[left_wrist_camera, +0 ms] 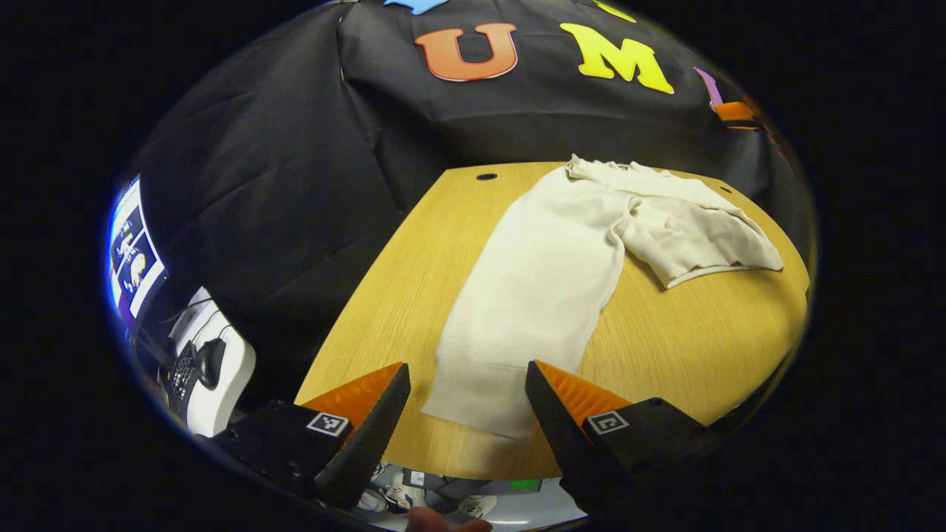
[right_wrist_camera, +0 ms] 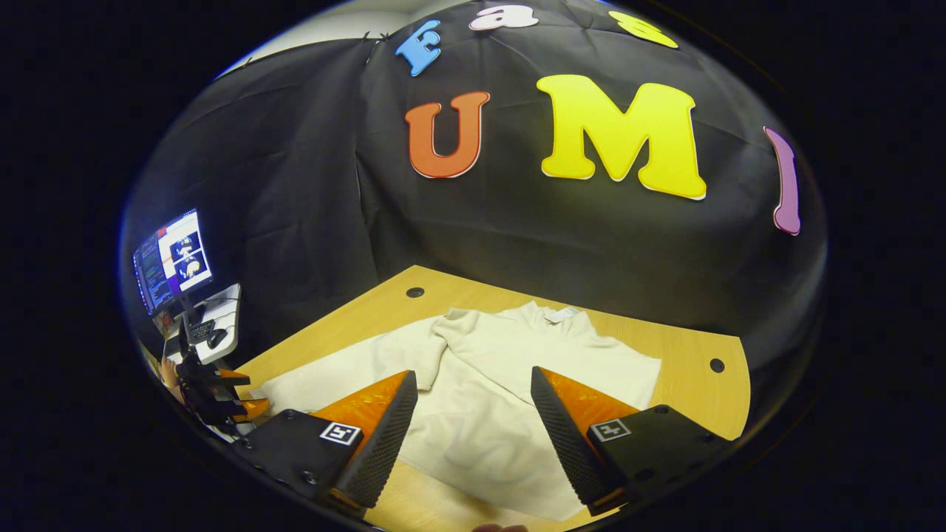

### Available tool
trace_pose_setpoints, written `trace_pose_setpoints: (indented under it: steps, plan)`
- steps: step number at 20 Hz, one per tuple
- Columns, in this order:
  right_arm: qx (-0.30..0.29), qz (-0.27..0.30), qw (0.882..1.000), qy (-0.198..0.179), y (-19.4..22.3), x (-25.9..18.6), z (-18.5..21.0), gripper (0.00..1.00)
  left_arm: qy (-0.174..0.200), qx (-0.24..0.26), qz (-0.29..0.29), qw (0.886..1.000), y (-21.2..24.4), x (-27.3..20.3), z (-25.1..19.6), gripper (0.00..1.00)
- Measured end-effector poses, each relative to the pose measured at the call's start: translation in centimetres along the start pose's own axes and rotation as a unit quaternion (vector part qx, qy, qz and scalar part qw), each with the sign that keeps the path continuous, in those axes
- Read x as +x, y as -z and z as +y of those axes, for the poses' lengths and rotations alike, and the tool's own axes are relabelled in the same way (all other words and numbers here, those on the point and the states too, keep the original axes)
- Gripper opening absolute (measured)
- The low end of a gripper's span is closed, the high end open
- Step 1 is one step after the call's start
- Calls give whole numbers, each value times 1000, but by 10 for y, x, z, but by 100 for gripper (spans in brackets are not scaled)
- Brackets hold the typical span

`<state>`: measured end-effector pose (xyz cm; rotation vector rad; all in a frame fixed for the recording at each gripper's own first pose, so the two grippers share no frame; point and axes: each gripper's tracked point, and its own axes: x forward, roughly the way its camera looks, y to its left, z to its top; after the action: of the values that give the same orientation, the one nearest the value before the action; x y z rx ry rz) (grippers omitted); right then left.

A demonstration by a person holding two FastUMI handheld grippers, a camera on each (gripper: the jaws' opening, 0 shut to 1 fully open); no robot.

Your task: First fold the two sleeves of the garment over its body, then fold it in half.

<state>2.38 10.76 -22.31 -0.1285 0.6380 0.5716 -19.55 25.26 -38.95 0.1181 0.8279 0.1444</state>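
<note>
On desk (left_wrist_camera: 687, 347): cream garment (left_wrist_camera: 532, 295) spread flat, one sleeve (left_wrist_camera: 695, 236) folded across body | left claw (left_wrist_camera: 467, 403): agape above near sleeve end, gripping nothing | right claw (right_wrist_camera: 473, 414): agape above garment body, gripping nothing

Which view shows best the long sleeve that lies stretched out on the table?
The left gripper view: the outstretched sleeve runs its whole length, cuff between the open left gripper. The right gripper view shows it foreshortened, partly behind a finger of the right gripper.
</note>
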Motion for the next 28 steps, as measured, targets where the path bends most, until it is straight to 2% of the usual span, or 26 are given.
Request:
trace_pose_setpoints:
  steps: [1, 4, 6, 7, 10, 12, 13, 14, 15, 16, 17, 21, 24, 28]
  plan:
    - [-2, 1, 1000, -1, 0, -1, 2, 94, 5, -4, 3, 1000, 2, 2, 0, 100]
    - [-1, 1, 1000, -4, -2, -3, 7, 96, 24, -16, 11, 1000, 5, 5, -5, 100]
    - [2, 0, 1000, -7, -4, -3, 9, 96, 49, -51, 17, 997, 10, 6, -12, 97]
    - [5, -3, 1000, -9, -7, -4, 11, 96, 52, -68, 18, 996, 9, 5, -14, 83]
    - [8, -8, 1000, -14, -12, -4, 16, 94, 64, -63, 22, 996, 5, 7, -18, 75]
    - [9, -9, 1000, -21, -12, -6, 20, 96, 73, -64, 24, 995, 3, 8, -23, 59]
    - [7, -9, 1000, -24, -12, -6, 22, 96, 76, -70, 27, 994, -1, 9, -23, 43]
    - [6, -9, 1000, -26, -12, -8, 23, 96, 77, -77, 30, 994, 0, 10, -24, 37]
    - [6, -10, 1000, -27, -12, -10, 23, 96, 79, -86, 33, 993, -1, 10, -24, 24]
    - [7, -10, 1000, -28, -10, -10, 23, 94, 80, -96, 36, 992, -2, 11, -24, 22]
    - [10, -11, 1000, -28, -10, -13, 21, 96, 80, -110, 40, 990, -4, 10, -23, 14]
    - [27, -16, 999, -20, -6, -20, 10, 96, 77, -148, 42, 985, -12, 5, -23, 5]
    - [38, -21, 999, -14, -4, -27, 1, 96, 71, -150, 25, 986, -32, -1, -21, 4]
    - [56, -28, 998, -9, -2, -40, -10, 96, 77, -181, -12, 980, -88, -5, -20, 4]
